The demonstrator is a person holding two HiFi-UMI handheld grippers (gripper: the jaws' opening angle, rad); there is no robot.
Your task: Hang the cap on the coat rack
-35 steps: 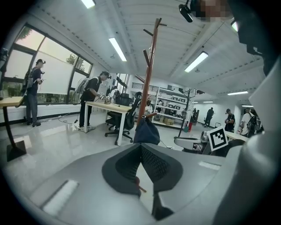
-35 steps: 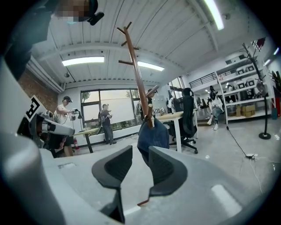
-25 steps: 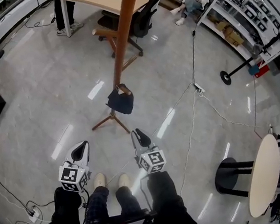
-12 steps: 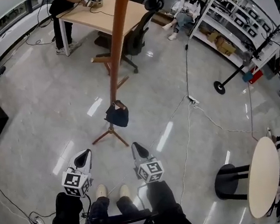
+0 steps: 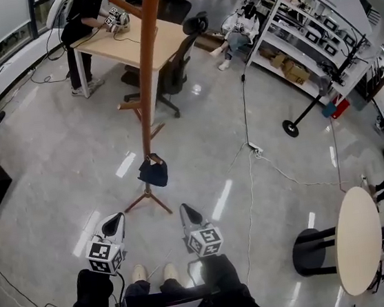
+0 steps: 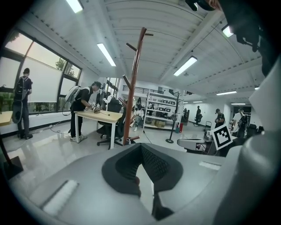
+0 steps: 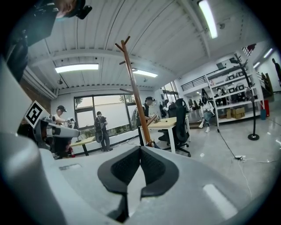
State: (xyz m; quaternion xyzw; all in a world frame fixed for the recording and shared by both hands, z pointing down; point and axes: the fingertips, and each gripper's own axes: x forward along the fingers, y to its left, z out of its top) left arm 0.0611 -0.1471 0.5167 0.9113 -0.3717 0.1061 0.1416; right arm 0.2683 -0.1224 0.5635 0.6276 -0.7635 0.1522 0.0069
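The brown wooden coat rack [image 5: 146,85] stands on the floor ahead of me, and it also shows as a coat rack [image 6: 132,88] in the left gripper view and a coat rack [image 7: 134,92] in the right gripper view. A dark cap [image 5: 154,172] hangs low on its pole, just above the splayed feet. My left gripper [image 5: 115,220] is shut and empty, well short of the cap and to its left. My right gripper [image 5: 186,210] is also short of the cap, to its right. Its jaws have just been closing with nothing between them and now stand shut.
A wooden desk [image 5: 130,42] with a person bent over it and a black office chair [image 5: 176,68] stand behind the rack. A cable [image 5: 250,177] runs across the floor at right. A round table [image 5: 359,240] and a black stool [image 5: 314,245] are at lower right, shelving [image 5: 302,31] at upper right.
Both grippers have drawn back from the cap and now lie lower in the head view. The view has tilted up the room. The cap stays on the rack.
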